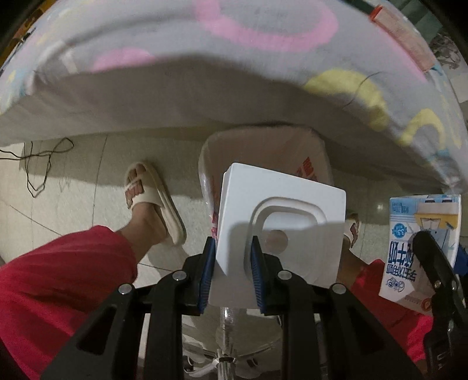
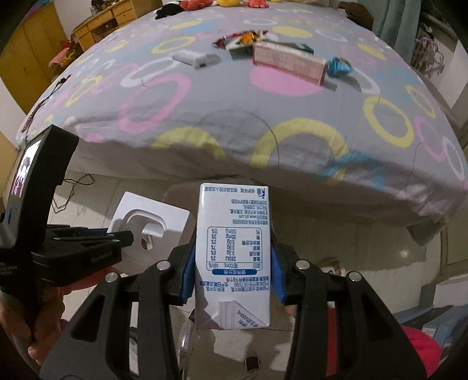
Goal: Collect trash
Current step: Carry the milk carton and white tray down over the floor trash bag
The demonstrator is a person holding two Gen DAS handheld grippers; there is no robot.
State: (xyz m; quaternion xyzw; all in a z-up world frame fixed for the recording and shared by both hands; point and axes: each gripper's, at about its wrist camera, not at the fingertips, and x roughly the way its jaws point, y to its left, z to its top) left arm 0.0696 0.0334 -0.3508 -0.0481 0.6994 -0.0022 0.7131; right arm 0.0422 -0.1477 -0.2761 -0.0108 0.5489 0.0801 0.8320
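Observation:
My left gripper (image 1: 232,248) is shut on a white molded packaging tray (image 1: 280,222) and holds it over a bin lined with a white plastic bag (image 1: 292,152) on the floor beside the bed. My right gripper (image 2: 232,251) is shut on a white and blue milk carton (image 2: 234,251), held upright beside the tray. The carton also shows at the right edge of the left wrist view (image 1: 421,248). The tray and left gripper show at the left of the right wrist view (image 2: 152,222). More trash lies on the bed: a white box (image 2: 194,58), a pink box (image 2: 289,62), a blue wrapper (image 2: 339,67), and colourful wrappers (image 2: 242,39).
A bed with a grey ring-patterned sheet (image 2: 234,111) overhangs the bin. My foot in a beige slipper (image 1: 152,201) and red trousers (image 1: 58,277) stand left of the bin. A black cable (image 1: 41,163) lies on the tiled floor. Wooden furniture (image 2: 96,23) stands behind the bed.

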